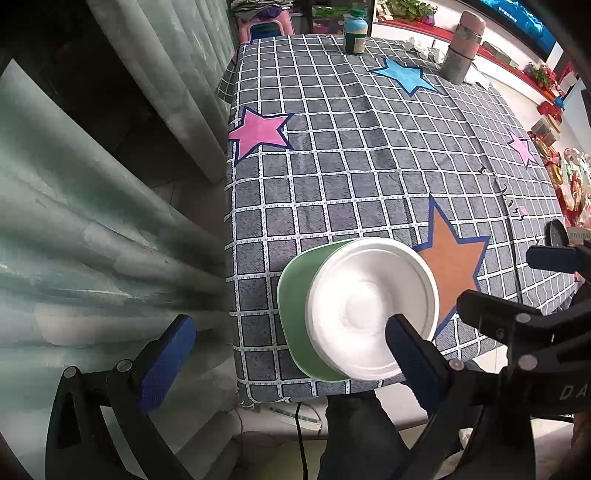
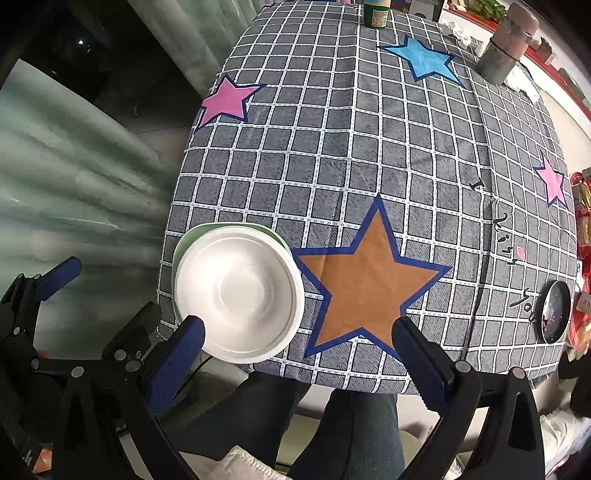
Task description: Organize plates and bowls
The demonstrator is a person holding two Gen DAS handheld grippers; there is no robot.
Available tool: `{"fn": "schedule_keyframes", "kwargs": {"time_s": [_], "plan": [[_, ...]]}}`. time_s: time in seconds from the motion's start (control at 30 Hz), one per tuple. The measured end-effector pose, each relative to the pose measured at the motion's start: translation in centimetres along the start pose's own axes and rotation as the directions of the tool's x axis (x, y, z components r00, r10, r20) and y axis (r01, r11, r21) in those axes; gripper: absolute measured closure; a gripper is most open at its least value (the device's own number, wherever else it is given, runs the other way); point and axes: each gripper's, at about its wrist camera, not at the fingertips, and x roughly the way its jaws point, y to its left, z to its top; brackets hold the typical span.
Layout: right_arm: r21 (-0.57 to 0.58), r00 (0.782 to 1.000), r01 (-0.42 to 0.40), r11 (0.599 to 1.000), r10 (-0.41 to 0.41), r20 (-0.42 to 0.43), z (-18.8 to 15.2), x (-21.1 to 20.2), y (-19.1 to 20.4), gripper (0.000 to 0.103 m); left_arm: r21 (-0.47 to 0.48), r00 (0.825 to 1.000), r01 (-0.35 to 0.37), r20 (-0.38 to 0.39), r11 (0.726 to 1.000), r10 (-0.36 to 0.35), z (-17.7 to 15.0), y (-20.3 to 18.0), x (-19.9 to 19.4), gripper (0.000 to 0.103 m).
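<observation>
A white bowl sits nested in a green bowl at the table's near left corner; the stack also shows in the right wrist view, white bowl over the green bowl. My left gripper is open and empty, hovering above and in front of the stack. My right gripper is open and empty, above the near table edge between the stack and the orange star. A dark round plate lies near the right edge.
The table has a grey checked cloth with coloured stars. A jar and a grey flask stand at the far side. Green curtains hang to the left. The person's legs are below the near edge.
</observation>
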Motion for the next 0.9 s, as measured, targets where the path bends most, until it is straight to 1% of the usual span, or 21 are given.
{"fn": "schedule_keyframes", "kwargs": {"time_s": [0.63,0.9], "plan": [[-0.008,1.0,-0.003,1.0,0.003,0.008,0.1,0.0,0.13,0.001,0.015,1.0,-0.014,0.005,1.0,0.014,0.28,-0.49,-0.06,0.0],[-0.023,1.0,-0.006,1.0,0.006,0.002,0.41,0.14,0.11,0.001,0.02,1.0,-0.018,-0.009,1.0,0.018,0.53,-0.61,0.28,0.0]]}}
